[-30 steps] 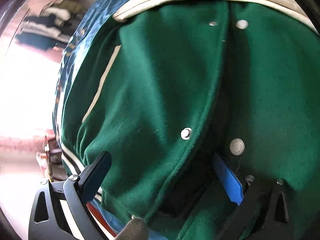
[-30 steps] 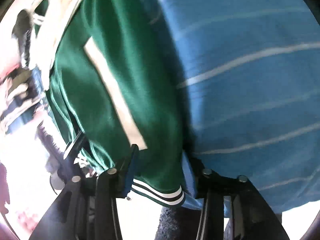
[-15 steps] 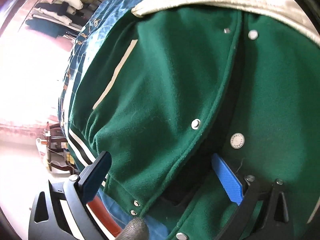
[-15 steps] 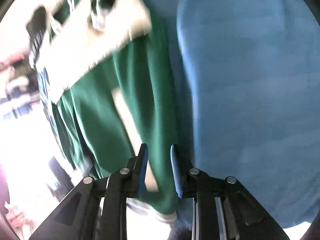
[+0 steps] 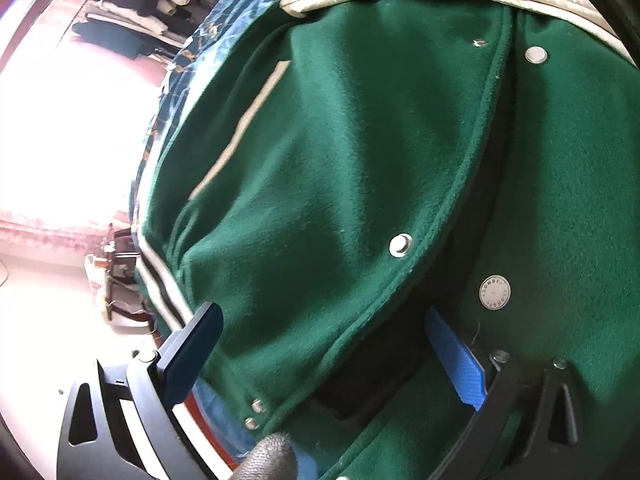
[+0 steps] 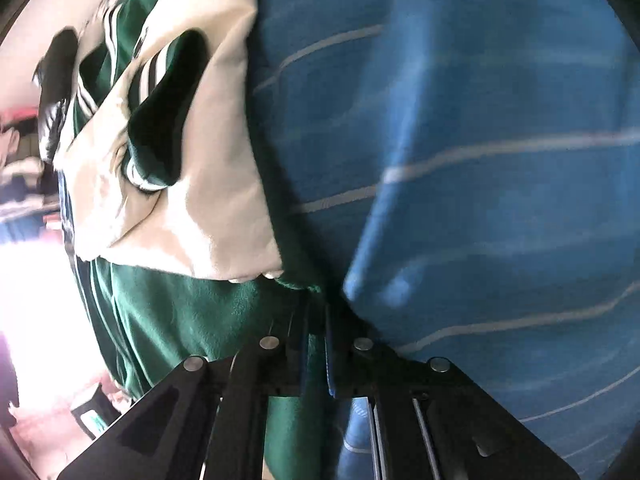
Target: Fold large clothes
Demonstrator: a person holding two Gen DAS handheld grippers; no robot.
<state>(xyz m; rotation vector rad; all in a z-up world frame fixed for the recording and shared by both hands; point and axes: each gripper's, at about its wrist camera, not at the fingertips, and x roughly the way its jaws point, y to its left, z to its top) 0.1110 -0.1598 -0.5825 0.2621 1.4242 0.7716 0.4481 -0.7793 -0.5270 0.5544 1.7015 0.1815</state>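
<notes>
**Green varsity jacket on blue bedding, one gripper clamped**

Blue striped bedding [image 6: 500, 160] fills the right half of the right wrist view; a darker blue patterned cover [image 5: 224, 40] runs along the far left edge of the jacket in the left wrist view. Background: stacked clothes [image 5: 136, 0] at upper left, overexposed bright area at left.

Item 1: green jacket [image 5: 340, 160], wool-like body, cream sleeve [image 6: 208, 200], cream pocket trim [image 5: 244, 120], striped rib hem [image 5: 160, 280]. Lies spread on the bedding, front placket open, dark lining visible between the two front panels.

Item 2: metal snap buttons along both front edges, one on the left panel [image 5: 401, 245], one embossed cap on the right panel [image 5: 495, 293].

Item 3: left gripper [image 5: 328, 356], jaws wide apart, straddling the lower left front panel; its right blue pad sits at the dark gap of the placket, its left pad beside the rib hem. Nothing clamped.

Item 4: right gripper [image 6: 316, 344], jaws drawn together on green jacket fabric at the seam where jacket meets bedding.
</notes>
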